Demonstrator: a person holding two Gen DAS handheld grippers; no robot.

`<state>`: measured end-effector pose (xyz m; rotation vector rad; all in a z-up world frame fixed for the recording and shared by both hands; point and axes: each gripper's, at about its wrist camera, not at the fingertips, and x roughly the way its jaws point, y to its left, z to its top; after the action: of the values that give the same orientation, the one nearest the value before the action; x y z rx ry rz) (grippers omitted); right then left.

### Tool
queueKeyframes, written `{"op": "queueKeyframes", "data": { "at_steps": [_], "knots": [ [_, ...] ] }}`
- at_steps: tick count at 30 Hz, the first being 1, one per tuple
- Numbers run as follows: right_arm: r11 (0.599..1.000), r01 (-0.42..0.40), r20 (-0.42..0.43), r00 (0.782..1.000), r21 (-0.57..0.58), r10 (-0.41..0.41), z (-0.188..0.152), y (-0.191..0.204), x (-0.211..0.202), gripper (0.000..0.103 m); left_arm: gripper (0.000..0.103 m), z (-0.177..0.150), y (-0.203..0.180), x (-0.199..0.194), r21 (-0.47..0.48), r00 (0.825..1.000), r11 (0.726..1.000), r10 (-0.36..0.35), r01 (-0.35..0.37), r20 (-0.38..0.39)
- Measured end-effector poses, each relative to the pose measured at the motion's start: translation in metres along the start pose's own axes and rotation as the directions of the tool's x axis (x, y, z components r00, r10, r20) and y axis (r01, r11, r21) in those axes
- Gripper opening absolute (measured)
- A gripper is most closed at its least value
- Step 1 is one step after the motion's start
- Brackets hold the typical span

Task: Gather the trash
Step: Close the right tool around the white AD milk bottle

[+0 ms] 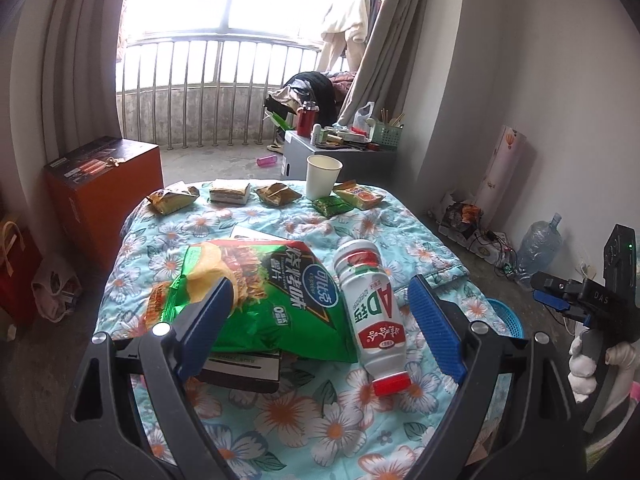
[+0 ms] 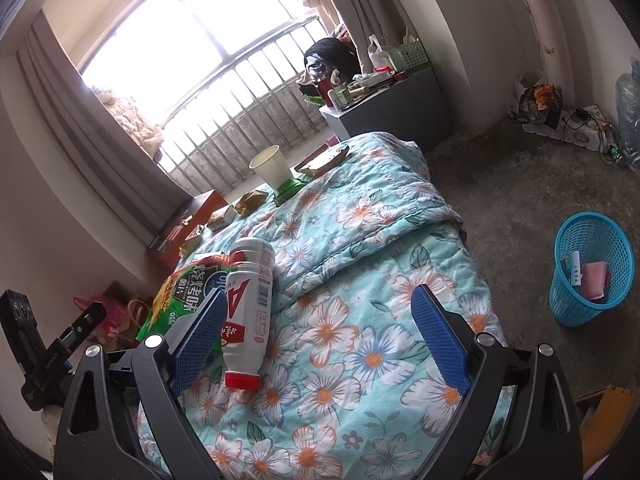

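Left wrist view, scanned from left: orange box (image 1: 104, 184) on the floor at the quilt's (image 1: 280, 420) left edge, green chip bag (image 1: 260, 296) on a dark book (image 1: 240, 368), white bottle (image 1: 370, 312) lying beside it with red cap nearest, both framed by the wide-open left gripper (image 1: 320, 328), gripping nothing; wrappers and paper cup (image 1: 323, 176) lined along the far edge. Right wrist view, same order: bottle just beside the left pad of the right gripper (image 2: 320, 340), also spread open and empty over bare quilt, then open floor past the right edge, blue basket (image 2: 592, 272) well apart.
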<state>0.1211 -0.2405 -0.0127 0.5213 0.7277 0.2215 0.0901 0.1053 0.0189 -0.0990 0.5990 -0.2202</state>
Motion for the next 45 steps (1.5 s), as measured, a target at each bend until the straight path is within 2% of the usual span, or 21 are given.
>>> {"op": "queueKeyframes", "data": {
  "at_steps": [6,13,23,31,36,38,42,45],
  "knots": [
    [0.997,-0.075,-0.084,0.994,0.022,0.076,-0.003,0.017,0.032,0.09,0.085,-0.014,0.021,0.0,-0.018,1.0,1.0,-0.004,0.004,-0.003],
    [0.993,-0.115,-0.187,0.976,0.014,0.116,-0.009,0.046,0.082,0.09,0.085,-0.024,0.04,0.0,-0.006,1.0,1.0,-0.019,0.019,0.002],
    [0.994,-0.108,-0.306,0.947,-0.004,0.102,-0.009,0.071,0.147,0.09,0.085,-0.038,0.061,0.003,0.034,1.0,0.999,0.012,-0.012,-0.004],
    [0.995,-0.103,-0.347,0.934,-0.02,0.09,-0.009,0.078,0.169,0.09,0.085,-0.043,0.084,0.007,-0.017,1.0,1.0,0.02,-0.02,-0.02],
    [0.996,-0.091,-0.361,0.929,-0.02,0.078,-0.012,0.079,0.175,0.086,0.085,-0.05,0.089,0.01,-0.024,0.998,0.999,-0.041,0.04,-0.055],
    [0.996,-0.09,-0.364,0.928,-0.019,0.077,-0.012,0.079,0.177,0.085,0.085,-0.056,0.087,0.015,-0.019,0.992,0.997,-0.076,0.075,-0.097],
    [0.996,-0.085,-0.379,0.923,-0.025,0.069,-0.014,0.08,0.184,0.078,0.085,-0.07,0.081,0.03,0.016,0.988,0.999,-0.036,0.039,-0.149],
    [0.996,-0.083,-0.389,0.919,-0.026,0.066,-0.015,0.08,0.188,0.067,0.085,-0.072,0.079,0.039,0.028,0.988,0.999,-0.011,0.016,-0.157]
  ]
}}
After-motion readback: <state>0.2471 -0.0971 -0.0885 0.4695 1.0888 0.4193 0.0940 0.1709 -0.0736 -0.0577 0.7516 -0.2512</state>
